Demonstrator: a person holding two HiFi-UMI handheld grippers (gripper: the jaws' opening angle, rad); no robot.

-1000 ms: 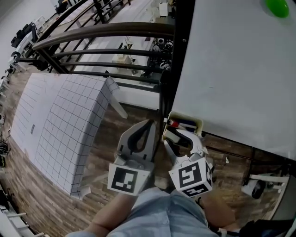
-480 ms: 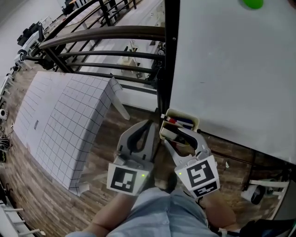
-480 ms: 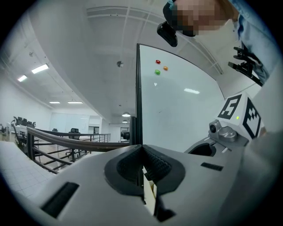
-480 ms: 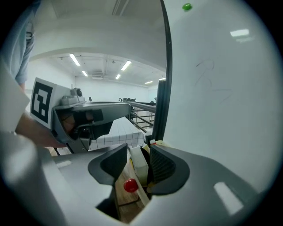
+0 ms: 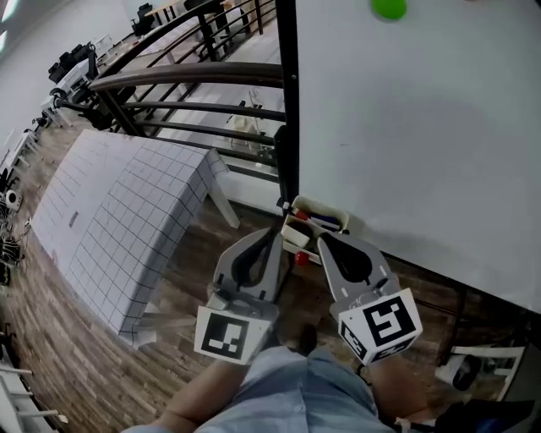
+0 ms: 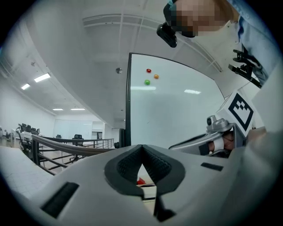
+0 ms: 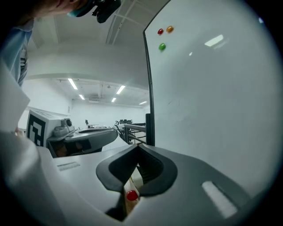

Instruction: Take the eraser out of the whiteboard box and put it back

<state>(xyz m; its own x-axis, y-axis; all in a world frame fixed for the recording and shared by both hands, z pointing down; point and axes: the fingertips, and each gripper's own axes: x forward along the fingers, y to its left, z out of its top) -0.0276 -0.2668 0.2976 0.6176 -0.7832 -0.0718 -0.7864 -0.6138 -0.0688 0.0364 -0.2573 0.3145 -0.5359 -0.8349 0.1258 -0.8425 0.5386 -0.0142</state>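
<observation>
1. My left claw [image 5: 275,230] is nearest, on the left. Its jaws are together at the tips and it holds nothing.
2. My right claw [image 5: 322,239] sits just beside it on the right. Its jaws are closing, the tips all but meeting, and nothing is between them. It touches nothing that I can see.
3. A red cap [image 5: 301,259] shows between the two claws, at the near side of the box.
4. The box [image 5: 317,205] is just past both tips, hung at the lower left corner of the whiteboard [image 5: 423,127]. Pens [image 5: 325,221] lie in it.
5. I cannot pick out the eraser. Neither claw has it, and my right claw covers part of the box.
6. Farther left, a gridded table [image 5: 127,220] stands on the wood floor.
7. Farthest off, a dark railing [image 5: 186,76] runs behind the table, and a green magnet [image 5: 389,8] sits high on the whiteboard.
</observation>
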